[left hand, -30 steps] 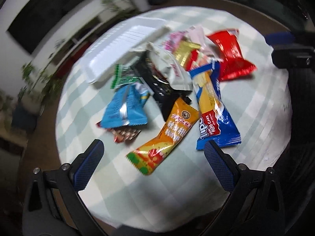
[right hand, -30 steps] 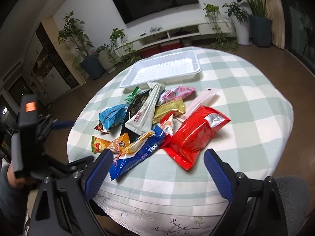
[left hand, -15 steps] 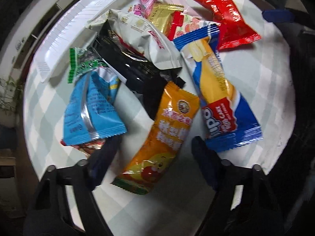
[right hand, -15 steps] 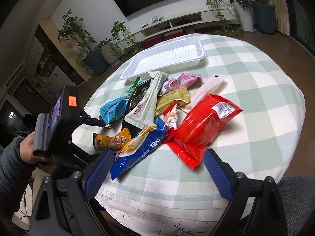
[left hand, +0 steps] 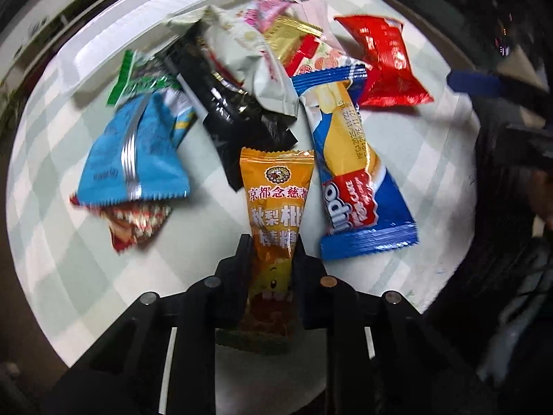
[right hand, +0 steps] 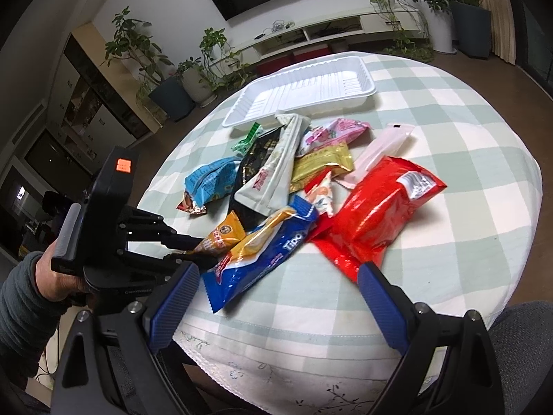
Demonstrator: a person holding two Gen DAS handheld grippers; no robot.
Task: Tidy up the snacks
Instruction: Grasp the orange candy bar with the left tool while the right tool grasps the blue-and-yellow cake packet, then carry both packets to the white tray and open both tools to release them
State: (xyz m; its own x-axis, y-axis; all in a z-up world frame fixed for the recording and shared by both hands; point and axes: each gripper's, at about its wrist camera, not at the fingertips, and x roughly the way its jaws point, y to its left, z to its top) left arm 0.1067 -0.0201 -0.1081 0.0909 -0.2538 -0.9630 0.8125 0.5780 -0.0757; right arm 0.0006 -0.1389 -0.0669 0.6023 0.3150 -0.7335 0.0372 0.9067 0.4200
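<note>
Round table [right hand: 466, 145] with green-white checked cloth carries 1 white tray [right hand: 300, 95] at far side, heap of snack packets [right hand: 290, 186] just beside it.

An orange snack packet [left hand: 276, 200] is pinched at its lower end. Other packets are heaped on the worktop [right hand: 449, 131]; an empty white tray [right hand: 300, 93] is set at their 12 o'clock.
</note>
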